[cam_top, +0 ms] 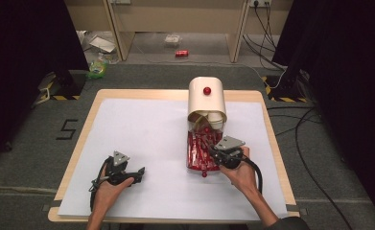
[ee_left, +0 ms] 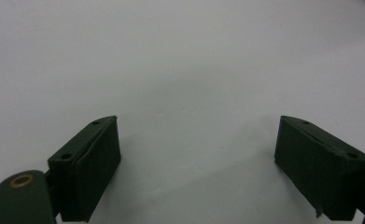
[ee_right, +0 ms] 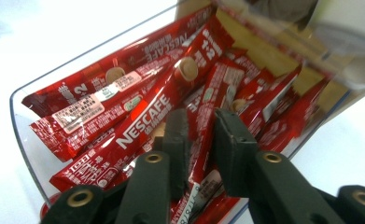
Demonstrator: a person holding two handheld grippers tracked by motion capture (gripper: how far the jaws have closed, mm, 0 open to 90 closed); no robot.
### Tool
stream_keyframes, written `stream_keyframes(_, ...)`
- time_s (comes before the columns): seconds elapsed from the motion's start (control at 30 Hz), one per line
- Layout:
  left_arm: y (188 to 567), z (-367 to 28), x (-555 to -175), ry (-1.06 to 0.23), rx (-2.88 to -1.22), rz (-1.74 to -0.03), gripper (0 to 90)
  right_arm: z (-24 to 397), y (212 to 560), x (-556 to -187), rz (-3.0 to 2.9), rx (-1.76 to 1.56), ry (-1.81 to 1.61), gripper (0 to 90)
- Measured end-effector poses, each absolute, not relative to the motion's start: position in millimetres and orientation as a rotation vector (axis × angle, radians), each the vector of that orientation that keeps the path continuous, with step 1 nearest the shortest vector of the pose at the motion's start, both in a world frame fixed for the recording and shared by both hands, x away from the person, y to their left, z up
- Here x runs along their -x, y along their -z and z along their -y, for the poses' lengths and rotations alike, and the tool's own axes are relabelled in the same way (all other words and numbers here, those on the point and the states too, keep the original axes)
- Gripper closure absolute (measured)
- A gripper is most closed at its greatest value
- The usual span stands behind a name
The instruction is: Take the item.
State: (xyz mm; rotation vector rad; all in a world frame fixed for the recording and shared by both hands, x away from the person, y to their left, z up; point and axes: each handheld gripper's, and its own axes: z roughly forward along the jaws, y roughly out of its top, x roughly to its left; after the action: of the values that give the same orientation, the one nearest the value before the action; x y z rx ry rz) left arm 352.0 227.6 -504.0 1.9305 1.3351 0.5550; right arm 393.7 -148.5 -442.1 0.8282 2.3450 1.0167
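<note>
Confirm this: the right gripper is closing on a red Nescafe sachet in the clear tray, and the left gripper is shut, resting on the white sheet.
One error: the left gripper is open, jaws wide apart over the white sheet, as the left gripper view shows. The right gripper does pinch a red Nescafe sachet in the clear tray.

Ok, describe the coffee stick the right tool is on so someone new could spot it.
Start at the cream dispenser at the table's far middle; its clear drawer of red Nescafe sticks is pulled out toward the person. The right tool reaches in there. The stick is the one running up between its nearly closed jaws.
</note>
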Motion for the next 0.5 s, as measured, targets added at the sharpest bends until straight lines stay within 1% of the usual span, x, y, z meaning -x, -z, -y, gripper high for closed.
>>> stream_keyframes(0.13,504.1,-227.2,-352.0,-0.559,-1.932,-1.335,13.7,148.4,444.6,-394.0,-2.337,-0.839,-1.025,74.0)
stream_keyframes(0.37,503.9,-228.0,-352.1,-0.552,-1.928,-1.335,13.8,153.3,441.7,-394.1,-2.31,-0.849,-1.06,81.9)
stream_keyframes(0.5,504.1,-227.6,-352.2,-0.553,-1.931,-1.334,13.6,155.3,436.7,-392.2,-2.311,-0.824,-1.039,83.2)
